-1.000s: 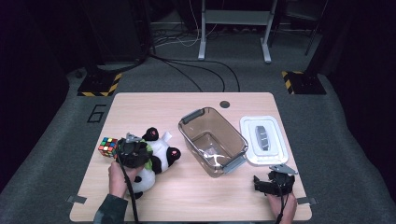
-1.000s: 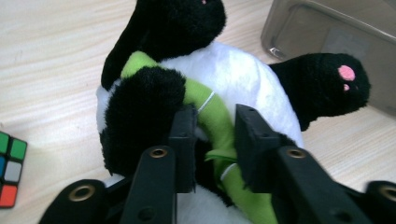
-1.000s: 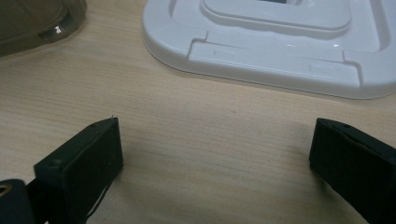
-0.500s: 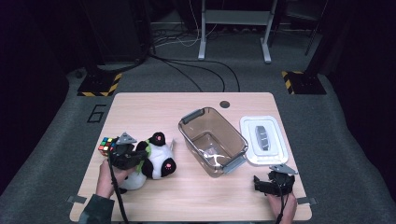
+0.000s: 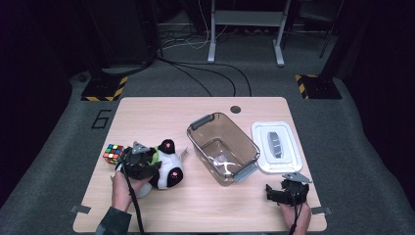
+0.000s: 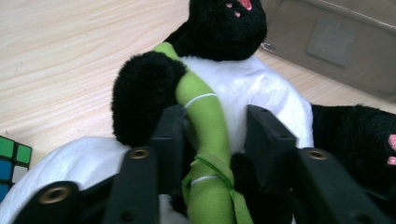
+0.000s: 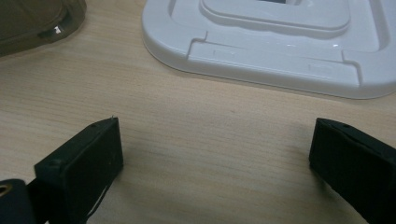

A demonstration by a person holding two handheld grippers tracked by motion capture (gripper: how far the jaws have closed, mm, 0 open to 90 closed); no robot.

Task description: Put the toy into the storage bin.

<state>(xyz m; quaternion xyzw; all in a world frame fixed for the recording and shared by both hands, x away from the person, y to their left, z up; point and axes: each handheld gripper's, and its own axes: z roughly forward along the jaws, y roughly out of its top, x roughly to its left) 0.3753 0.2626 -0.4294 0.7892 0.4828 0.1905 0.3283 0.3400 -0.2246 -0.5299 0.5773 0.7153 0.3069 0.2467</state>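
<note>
Plush panda (image 5: 166, 169): lying on its side at the near left of the table (image 5: 147, 110), just right of the puzzle cube (image 5: 113, 153). I am judging its long axis as running left to right, head near-left, feet toward the bin; exact facing I cannot tell. Left gripper (image 6: 212, 135): I am straddling the panda's green scarf (image 6: 205, 121), jaws having just been opening; whether the pads are pressing, I cannot tell. Clear bin (image 5: 222, 147): sitting at centre, uncovered, not yet holding the toy. White lid (image 5: 276, 146): lying just right of it. Right gripper (image 7: 215, 154): hanging released over bare wood, near right. Remaining, I reckon: lifting the panda, binning it, lidding.
</note>
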